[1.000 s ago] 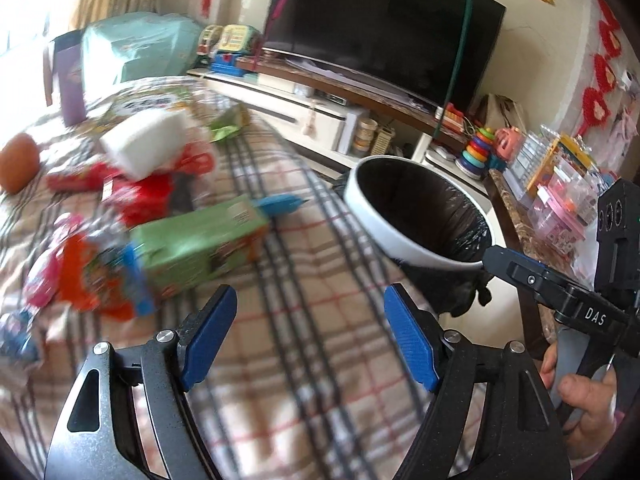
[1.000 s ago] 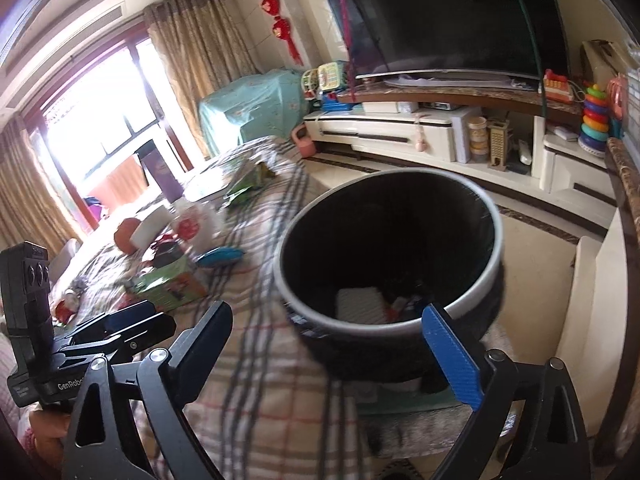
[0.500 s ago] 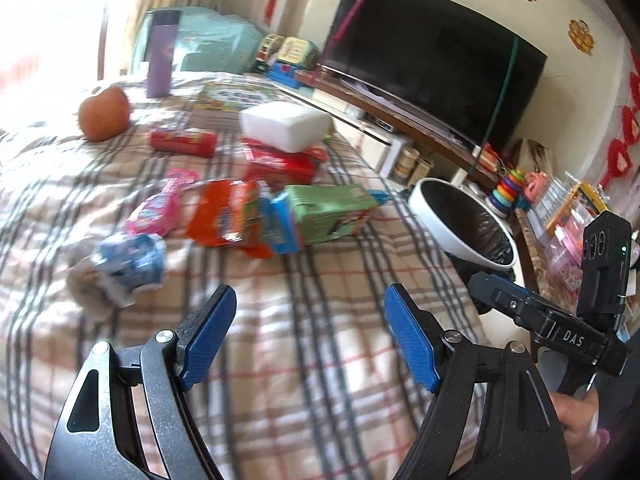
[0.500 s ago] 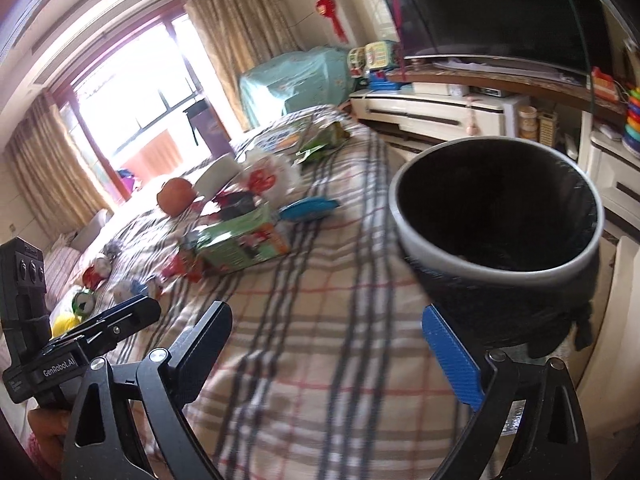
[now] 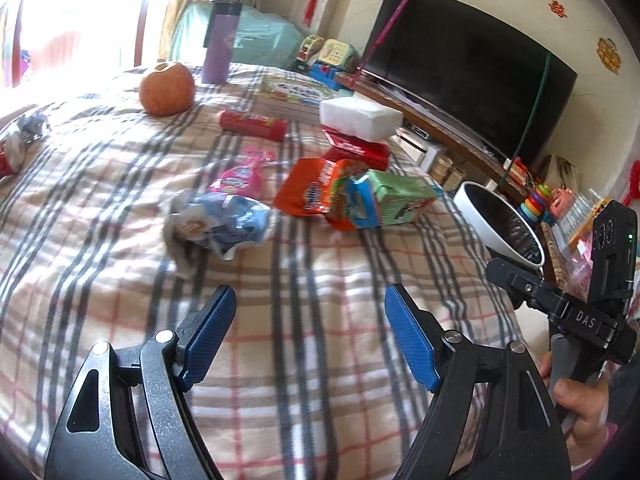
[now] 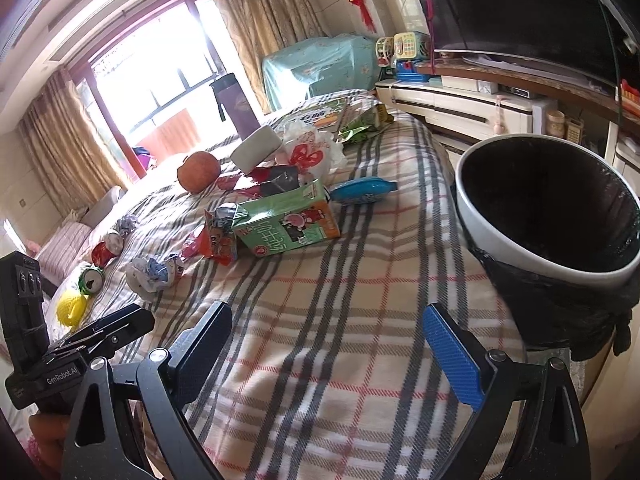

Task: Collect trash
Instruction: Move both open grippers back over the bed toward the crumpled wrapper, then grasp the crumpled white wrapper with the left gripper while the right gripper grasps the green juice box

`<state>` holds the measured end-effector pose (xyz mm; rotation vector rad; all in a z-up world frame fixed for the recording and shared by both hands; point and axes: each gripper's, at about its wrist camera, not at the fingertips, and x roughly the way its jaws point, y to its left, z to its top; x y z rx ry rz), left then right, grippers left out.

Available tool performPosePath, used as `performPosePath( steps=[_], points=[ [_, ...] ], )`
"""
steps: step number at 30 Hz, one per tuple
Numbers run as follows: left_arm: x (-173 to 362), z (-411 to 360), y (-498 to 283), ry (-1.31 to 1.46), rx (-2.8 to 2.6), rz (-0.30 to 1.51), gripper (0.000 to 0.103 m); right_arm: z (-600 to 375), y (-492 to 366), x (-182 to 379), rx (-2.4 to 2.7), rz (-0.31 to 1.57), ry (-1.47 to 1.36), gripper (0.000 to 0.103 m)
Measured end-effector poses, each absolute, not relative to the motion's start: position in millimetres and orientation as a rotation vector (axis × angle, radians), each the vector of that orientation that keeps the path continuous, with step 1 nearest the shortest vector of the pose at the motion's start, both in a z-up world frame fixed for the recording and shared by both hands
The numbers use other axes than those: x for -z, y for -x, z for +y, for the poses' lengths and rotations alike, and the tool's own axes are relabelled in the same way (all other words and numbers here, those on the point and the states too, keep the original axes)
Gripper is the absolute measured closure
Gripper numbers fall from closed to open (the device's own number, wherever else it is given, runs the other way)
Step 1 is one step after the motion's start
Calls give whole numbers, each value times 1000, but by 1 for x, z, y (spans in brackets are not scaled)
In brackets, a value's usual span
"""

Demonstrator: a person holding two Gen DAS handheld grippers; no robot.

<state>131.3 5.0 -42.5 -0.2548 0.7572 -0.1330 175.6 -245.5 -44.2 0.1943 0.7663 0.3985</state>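
The left gripper (image 5: 310, 332) hangs spread and empty above a plaid blanket (image 5: 304, 280), a crumpled wrapper (image 5: 218, 226) just ahead; the right gripper (image 6: 340, 344), likewise spread and empty, faces a green carton (image 6: 286, 226), with the bin (image 6: 548, 208) at the blanket's right edge

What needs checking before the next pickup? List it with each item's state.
1. Left gripper open and empty: ok.
2. Right gripper open and empty: ok.
3. Trash bin lined, mouth unobstructed: ok.
4. Crumpled blue-white wrapper nearest the left gripper, nothing lying on it: ok.
5. Green carton free to lift: not ok, wrappers crowd against one end.
6. Room left in the bin: cannot tell, inside too dark.
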Motion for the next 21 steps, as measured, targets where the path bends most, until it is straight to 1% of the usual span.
performPosePath(
  steps=[13, 21],
  points=[
    [38, 29, -134, 257, 37, 714, 23, -230, -199, 48, -451, 775, -168, 6],
    [46, 49, -153, 260, -8, 728, 22, -213, -233, 46, -532, 795, -45, 6]
  ],
)
